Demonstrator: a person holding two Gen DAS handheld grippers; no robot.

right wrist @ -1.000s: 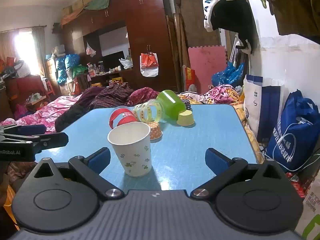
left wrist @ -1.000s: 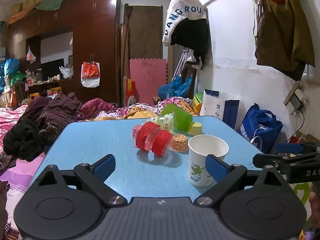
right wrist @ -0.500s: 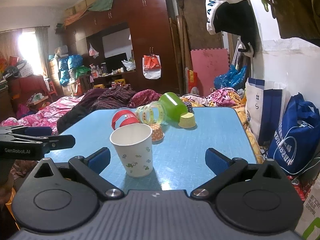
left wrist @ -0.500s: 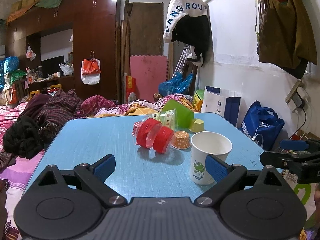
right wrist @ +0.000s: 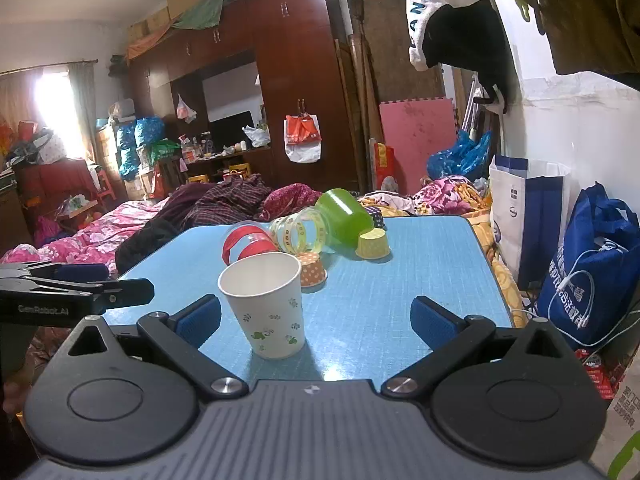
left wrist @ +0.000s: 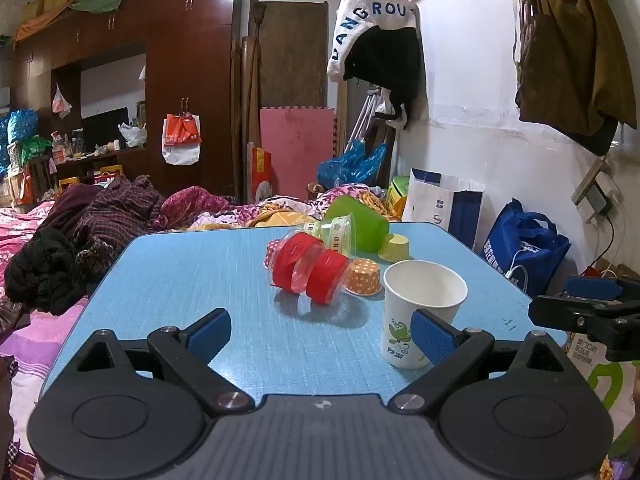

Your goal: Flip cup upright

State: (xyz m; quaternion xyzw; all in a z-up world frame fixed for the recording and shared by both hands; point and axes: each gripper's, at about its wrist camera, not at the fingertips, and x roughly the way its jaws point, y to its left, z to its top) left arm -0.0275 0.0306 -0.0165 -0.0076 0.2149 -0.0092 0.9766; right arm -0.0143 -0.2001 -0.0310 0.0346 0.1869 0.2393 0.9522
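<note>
The white paper cup (right wrist: 266,307) is seen standing upright, mouth up, on the blue surface (right wrist: 400,280), near its front edge. In the right wrist view it is placed at about 10 o'clock from the middle of the right claw (right wrist: 315,317), just inside the left blue pad, with no contact visible. In the left wrist view the cup (left wrist: 420,306) is partly covered by the right pad of the left claw (left wrist: 321,335); whether they touch cannot be told. Both claws are held spread wide with nothing gripped.

Beyond the cup, at roughly 12 o'clock, an orange dotted paper cup (right wrist: 313,273) is seen upside down, just beside it. A clear cup with red bands (left wrist: 310,270) lies on its side at 11 o'clock in the left view. Farther back, a clear cup with yellow lettering (right wrist: 298,233), a green cup (right wrist: 344,220) on its side and an inverted yellow paper cup (right wrist: 373,244) are clustered. A blue bag (right wrist: 596,280) is seen at 3 o'clock, off the surface.
</note>
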